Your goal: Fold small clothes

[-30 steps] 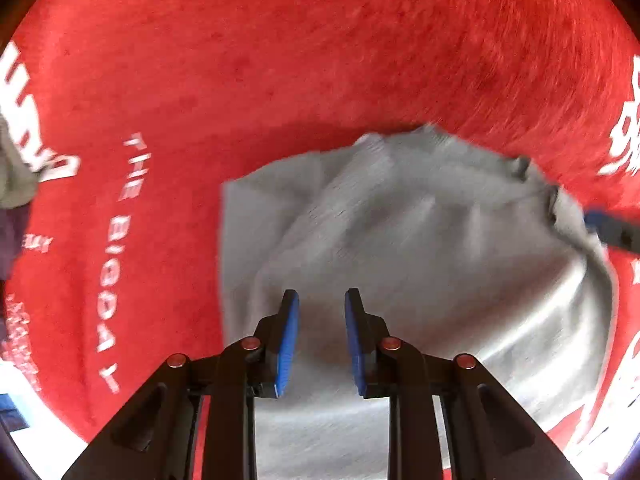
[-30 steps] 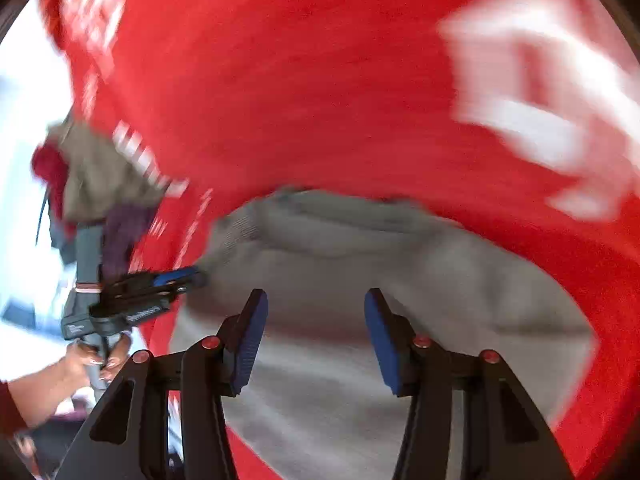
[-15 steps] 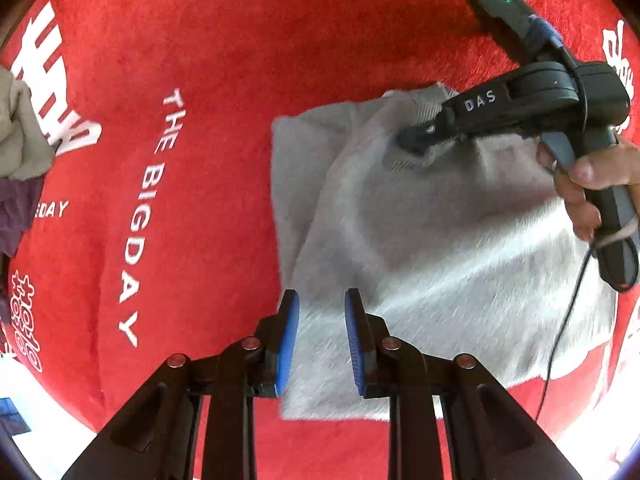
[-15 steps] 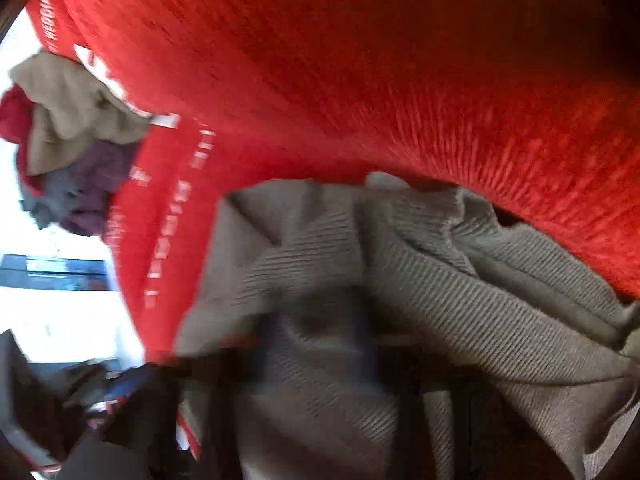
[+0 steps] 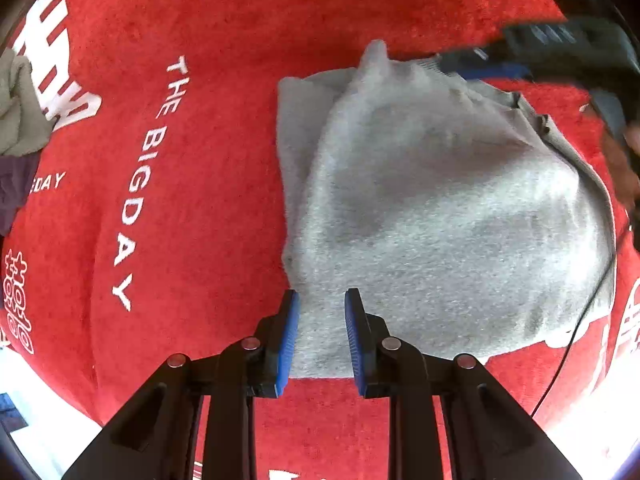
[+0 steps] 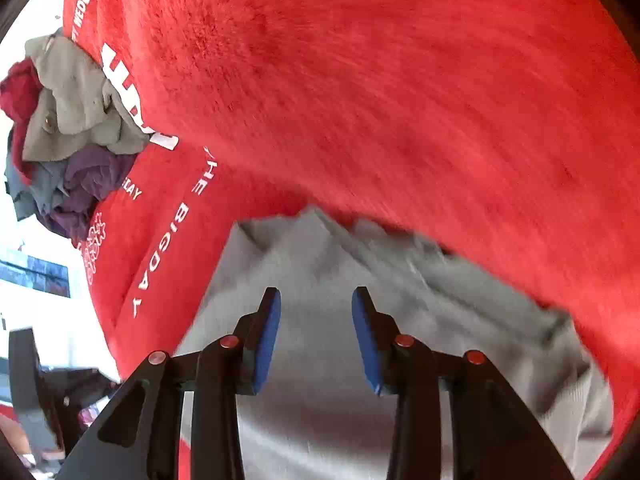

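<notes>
A small grey knit garment [image 5: 440, 208] lies folded on a red cloth [image 5: 200, 40] with white lettering. My left gripper [image 5: 320, 300] is open and empty, above the garment's near left corner. My right gripper [image 6: 316, 298] is open and empty, hovering over the same grey garment [image 6: 360, 340] near its far edge. The right gripper also shows blurred in the left wrist view [image 5: 560, 56] at the garment's far right corner, with a hand partly visible behind it.
A pile of loose clothes [image 6: 68, 136], khaki, purple and dark red, sits at the left edge of the red cloth [image 6: 400, 80]; it also shows in the left wrist view [image 5: 20, 120]. A thin black cable [image 5: 592, 292] trails over the garment's right side.
The right gripper has let go of the garment's far corner and lifted back, its jaws now open. The left gripper has stayed open, drawing slightly closer to the near edge.
</notes>
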The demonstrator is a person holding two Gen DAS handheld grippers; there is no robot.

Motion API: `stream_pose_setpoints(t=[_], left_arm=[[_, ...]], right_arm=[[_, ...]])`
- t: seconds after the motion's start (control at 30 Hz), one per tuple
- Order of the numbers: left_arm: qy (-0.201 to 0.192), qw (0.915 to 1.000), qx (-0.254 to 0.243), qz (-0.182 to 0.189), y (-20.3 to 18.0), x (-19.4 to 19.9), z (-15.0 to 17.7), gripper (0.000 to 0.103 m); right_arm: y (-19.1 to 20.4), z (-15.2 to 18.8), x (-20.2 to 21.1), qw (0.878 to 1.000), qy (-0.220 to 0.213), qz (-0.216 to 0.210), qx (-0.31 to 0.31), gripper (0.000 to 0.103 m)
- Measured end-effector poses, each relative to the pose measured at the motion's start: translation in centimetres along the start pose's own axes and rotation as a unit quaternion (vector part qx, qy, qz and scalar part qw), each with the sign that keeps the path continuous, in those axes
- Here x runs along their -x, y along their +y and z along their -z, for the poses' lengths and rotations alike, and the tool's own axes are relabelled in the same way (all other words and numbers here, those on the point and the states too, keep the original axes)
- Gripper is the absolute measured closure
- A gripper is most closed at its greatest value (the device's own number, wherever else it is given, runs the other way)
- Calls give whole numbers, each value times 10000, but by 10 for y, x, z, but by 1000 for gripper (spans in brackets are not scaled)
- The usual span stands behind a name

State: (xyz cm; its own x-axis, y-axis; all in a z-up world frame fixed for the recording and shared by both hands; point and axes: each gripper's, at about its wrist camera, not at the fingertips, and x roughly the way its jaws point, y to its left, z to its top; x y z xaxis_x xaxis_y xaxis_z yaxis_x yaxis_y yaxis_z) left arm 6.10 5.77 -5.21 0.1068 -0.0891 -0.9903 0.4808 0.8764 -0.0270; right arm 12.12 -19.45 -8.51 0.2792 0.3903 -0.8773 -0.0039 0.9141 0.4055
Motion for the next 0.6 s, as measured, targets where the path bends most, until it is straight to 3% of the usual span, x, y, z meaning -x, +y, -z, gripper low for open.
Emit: stream_pose_setpoints(t=[0.17, 0.23, 0.3, 0.33, 0.4, 0.47, 0.6], left_arm=[[-23, 10000, 18, 85, -8, -4, -16, 78], [7, 10000, 30, 73, -8, -9, -22, 78], [8, 10000, -22, -13, -12, -12, -28, 78], [15, 10000, -49, -49, -13, -13, -30, 78], [12, 9999, -82, -105, -15, -13, -34, 78], [-25, 9998, -137, -168, -18, -12, -39, 78], [-75, 9997, -192, -157, -27, -12, -53, 78]], right_arm=[[-49, 52, 23, 9960, 208, 247, -835, 61], [-78, 67, 29, 9909, 252, 673, -1135, 61], [-122, 81, 47, 9739, 35, 1564, -1643, 61], [-147, 88, 64, 9565, -177, 2151, -1961, 61], [-175, 100, 93, 9311, -568, 2639, -2454, 61], [-191, 113, 120, 9207, -872, 2515, -2853, 61], [-188, 151, 144, 9307, -831, 1696, -3133, 60]])
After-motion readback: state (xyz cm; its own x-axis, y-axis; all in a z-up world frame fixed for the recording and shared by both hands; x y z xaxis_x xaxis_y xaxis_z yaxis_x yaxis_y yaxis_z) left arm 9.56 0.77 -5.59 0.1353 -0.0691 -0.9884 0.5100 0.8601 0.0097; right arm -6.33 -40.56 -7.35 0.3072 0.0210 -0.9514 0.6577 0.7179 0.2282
